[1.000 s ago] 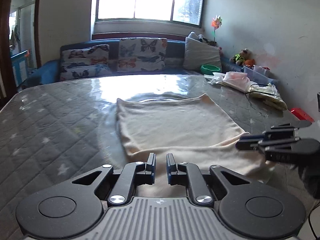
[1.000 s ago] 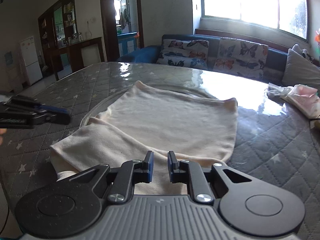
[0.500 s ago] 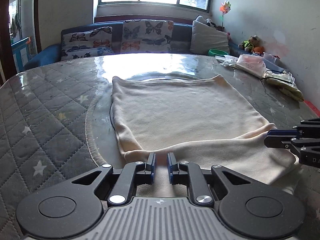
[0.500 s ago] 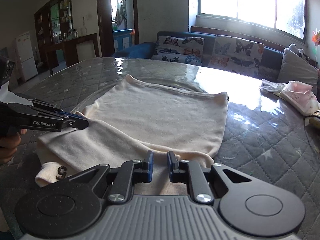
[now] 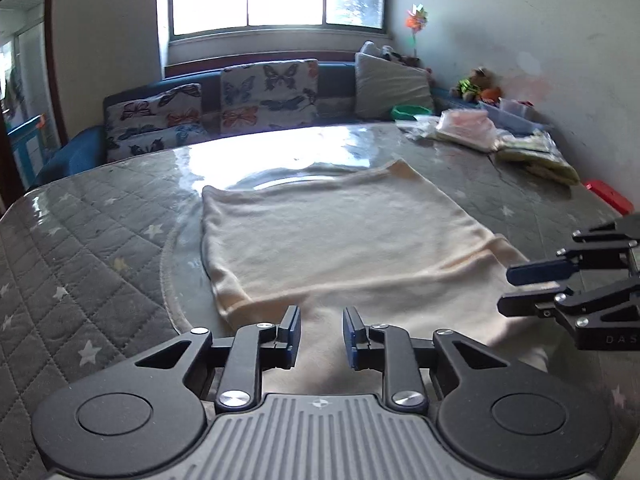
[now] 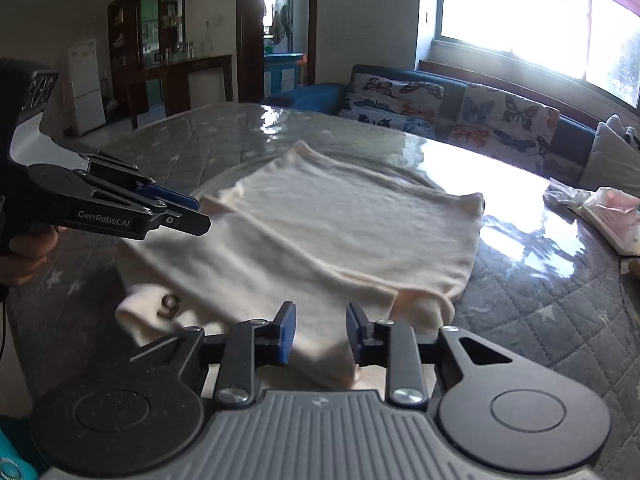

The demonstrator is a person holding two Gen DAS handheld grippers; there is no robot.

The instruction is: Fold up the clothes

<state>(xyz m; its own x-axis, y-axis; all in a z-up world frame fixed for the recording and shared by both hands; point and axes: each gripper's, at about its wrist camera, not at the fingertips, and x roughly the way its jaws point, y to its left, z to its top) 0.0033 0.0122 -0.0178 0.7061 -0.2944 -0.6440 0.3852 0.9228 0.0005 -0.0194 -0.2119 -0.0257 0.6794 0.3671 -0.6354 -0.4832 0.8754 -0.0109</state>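
A cream garment [image 5: 332, 248] lies flat on the quilted grey table, its near part folded over in a band; it also shows in the right wrist view [image 6: 340, 236]. My left gripper [image 5: 321, 331] is open and empty, just above the garment's near left edge. It appears from the side in the right wrist view [image 6: 196, 214]. My right gripper [image 6: 320, 334] is open and empty over the garment's near right corner. It appears at the right in the left wrist view [image 5: 508, 288].
The table [image 5: 92, 248] has a glossy clear cover. Bagged items [image 5: 468, 130] and a red object [image 5: 608, 196] lie at its far right. A sofa with butterfly cushions [image 5: 264, 92] stands behind, under the window.
Both grippers have opened from nearly shut. Both have lifted and drawn back a little from the garment's near edge, which lies released on the table.
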